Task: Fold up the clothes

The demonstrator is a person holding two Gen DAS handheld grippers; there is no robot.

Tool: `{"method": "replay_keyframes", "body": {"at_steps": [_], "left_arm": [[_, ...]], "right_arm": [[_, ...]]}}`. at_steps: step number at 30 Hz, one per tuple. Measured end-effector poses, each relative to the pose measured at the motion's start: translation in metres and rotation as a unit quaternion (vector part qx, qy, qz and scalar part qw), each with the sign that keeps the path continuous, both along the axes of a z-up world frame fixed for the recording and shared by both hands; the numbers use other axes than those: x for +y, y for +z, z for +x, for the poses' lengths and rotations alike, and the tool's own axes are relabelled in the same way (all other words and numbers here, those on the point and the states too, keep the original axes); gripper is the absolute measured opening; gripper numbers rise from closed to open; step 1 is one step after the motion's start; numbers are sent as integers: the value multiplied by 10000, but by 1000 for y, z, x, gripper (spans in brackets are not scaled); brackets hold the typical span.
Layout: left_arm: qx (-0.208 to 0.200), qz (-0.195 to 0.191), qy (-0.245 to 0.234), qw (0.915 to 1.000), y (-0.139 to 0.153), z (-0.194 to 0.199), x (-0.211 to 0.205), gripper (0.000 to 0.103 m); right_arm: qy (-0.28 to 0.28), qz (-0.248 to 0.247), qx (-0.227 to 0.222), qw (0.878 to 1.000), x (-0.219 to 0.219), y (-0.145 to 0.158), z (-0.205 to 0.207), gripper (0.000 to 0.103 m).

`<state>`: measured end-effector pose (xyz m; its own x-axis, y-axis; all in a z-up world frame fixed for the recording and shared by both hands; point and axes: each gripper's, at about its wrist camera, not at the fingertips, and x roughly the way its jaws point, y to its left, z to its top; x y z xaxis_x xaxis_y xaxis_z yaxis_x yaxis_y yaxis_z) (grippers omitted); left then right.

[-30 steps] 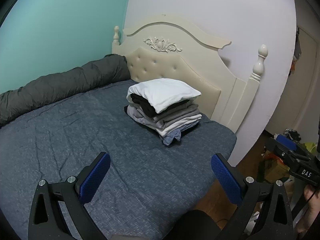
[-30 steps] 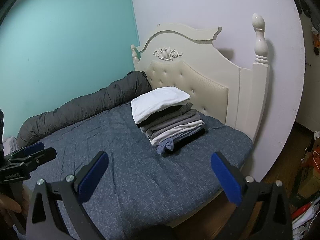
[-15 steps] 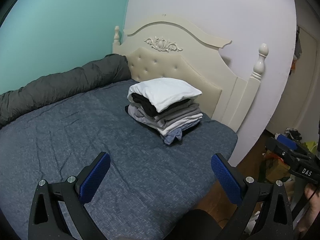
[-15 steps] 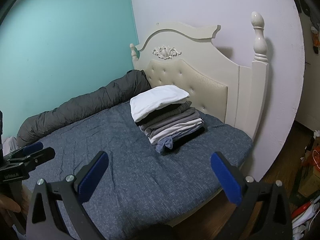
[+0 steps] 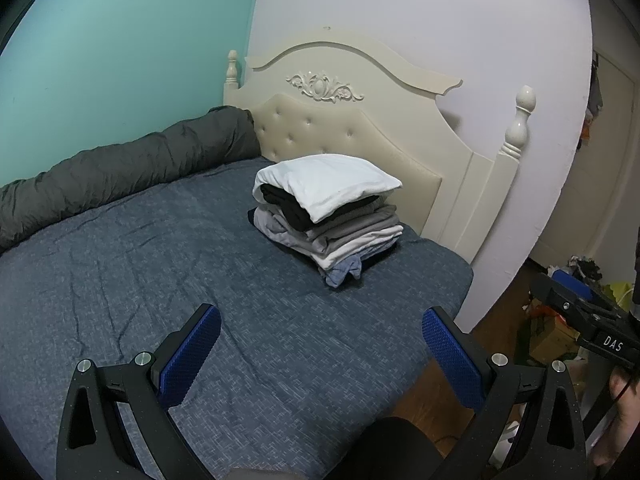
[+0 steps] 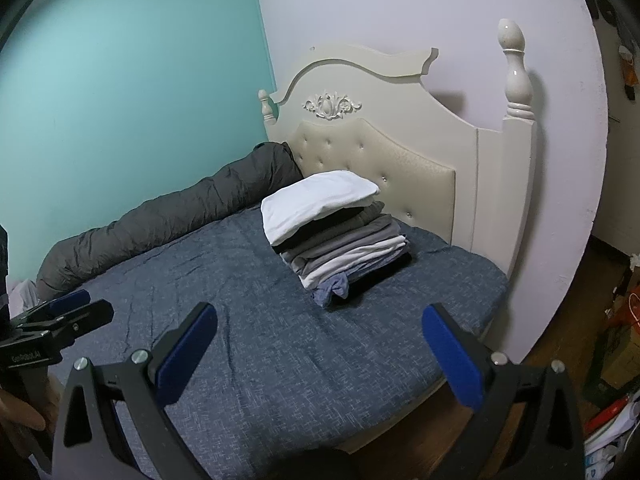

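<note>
So the count: one bed (image 5: pixel 168 264) with one cream headboard (image 5: pixel 360 120) and two turned bedposts, one stack of folded clothes (image 5: pixel 332 216), roughly eight or nine layers, can't split them exactly. One white piece (image 5: pixel 332 182) on top, one rolled grey duvet (image 5: pixel 120 168), and two tools, both spread wide.

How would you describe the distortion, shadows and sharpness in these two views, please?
Left wrist: fisheye bends the headboard and walls, corners vignette black, the clothes stack is sharp. Right wrist: same warp, the bedpost casts a soft shadow on the wall, light is dim and even, no glare.
</note>
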<state>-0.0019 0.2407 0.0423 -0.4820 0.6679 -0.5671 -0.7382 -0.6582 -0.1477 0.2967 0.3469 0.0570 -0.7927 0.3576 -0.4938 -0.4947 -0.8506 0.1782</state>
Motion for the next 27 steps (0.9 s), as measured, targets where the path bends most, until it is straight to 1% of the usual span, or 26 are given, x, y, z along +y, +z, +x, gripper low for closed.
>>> {"method": "replay_keyframes", "body": {"at_steps": [23, 27], "left_arm": [[62, -9, 45, 10000, -1, -1, 2, 103], [20, -19, 13, 10000, -2, -1, 4, 103]], "right_arm": [[-5, -32, -30, 10000, 3, -2, -2, 103], [-10, -9, -18, 10000, 3, 0, -1, 103]]}}
